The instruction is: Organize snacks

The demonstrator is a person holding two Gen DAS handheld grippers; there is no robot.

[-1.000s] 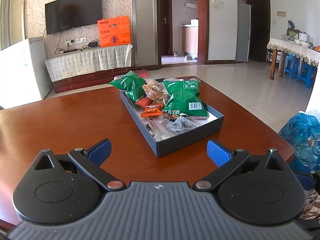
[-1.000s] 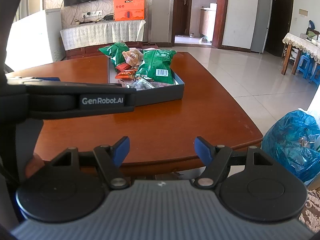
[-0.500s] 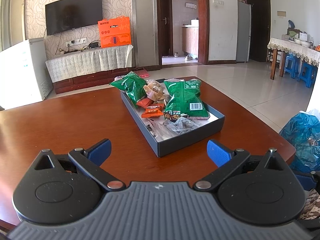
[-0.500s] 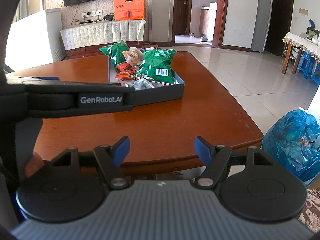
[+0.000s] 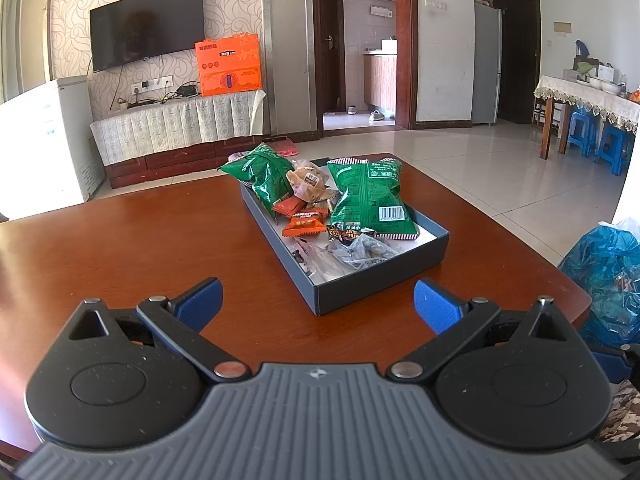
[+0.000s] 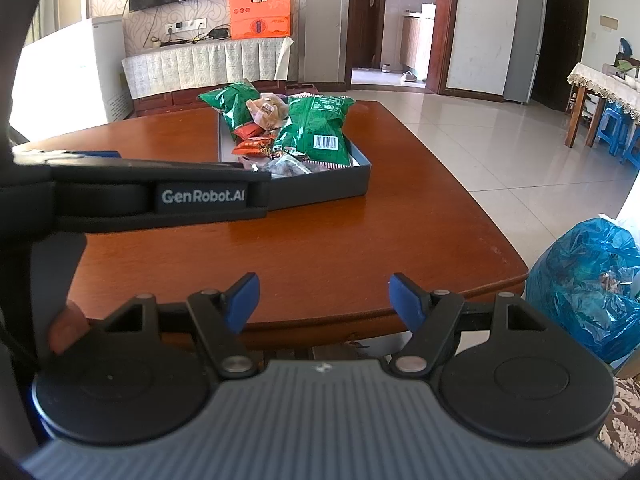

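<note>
Left wrist view matches a second ago: your left hand-held gripper (image 5: 318, 304) and right hand-held gripper (image 6: 324, 300) stay spread, empty; snack box (image 5: 380, 280) runs lengthwise toward the worktop's (image 5: 140, 240) far edge.

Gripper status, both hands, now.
Left gripper: open, holding nothing, short of the snack tray.
Right gripper: open, holding nothing, above the table edge.

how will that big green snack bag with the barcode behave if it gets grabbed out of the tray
The big green bag looks puffed with air, so it is probably light for its size and will dent under pressure. Its glossy film may slip. It leans on other snacks in the grey tray, so lifting it could shift the orange packets beside it.
</note>
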